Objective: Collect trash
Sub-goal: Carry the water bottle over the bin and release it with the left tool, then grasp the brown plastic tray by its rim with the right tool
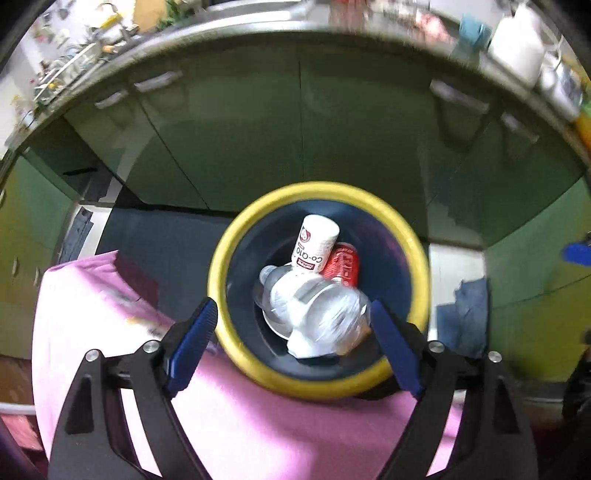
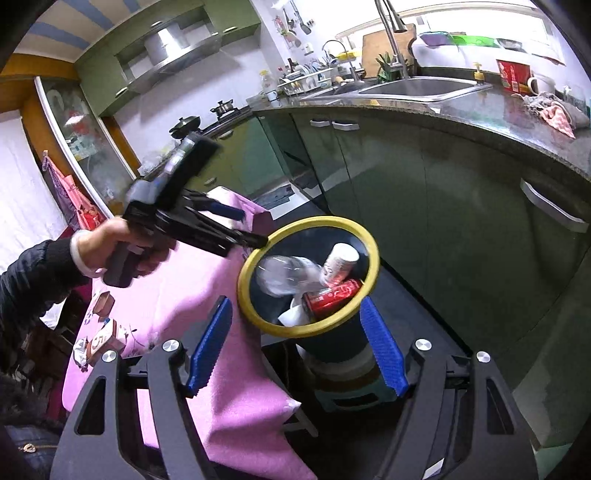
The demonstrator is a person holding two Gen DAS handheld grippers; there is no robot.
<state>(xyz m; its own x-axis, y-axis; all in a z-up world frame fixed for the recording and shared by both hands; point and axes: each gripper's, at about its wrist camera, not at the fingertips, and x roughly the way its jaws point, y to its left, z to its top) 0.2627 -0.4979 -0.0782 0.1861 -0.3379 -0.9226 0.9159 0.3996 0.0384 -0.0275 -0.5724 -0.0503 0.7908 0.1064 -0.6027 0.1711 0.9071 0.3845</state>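
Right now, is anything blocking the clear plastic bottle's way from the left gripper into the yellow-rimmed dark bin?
Nothing visible: the clear plastic bottle is already inside the yellow-rimmed dark bin, on the red can and white Co-Q10 bottle. The left gripper is open and empty.

Pink tablecloth [image 2: 192,295] w/ small cartons [image 2: 101,339] near its left edge. Green cabinet doors [image 2: 406,192] w/ silver handles under dark speckled countertop [image 2: 498,122]. Steel sink [image 2: 417,86] w/ tall faucet [image 2: 391,33]; dish rack [image 2: 304,81] to its left, then black pots [image 2: 186,123] on stove. Striped cloth [image 2: 554,112] on counter at right.
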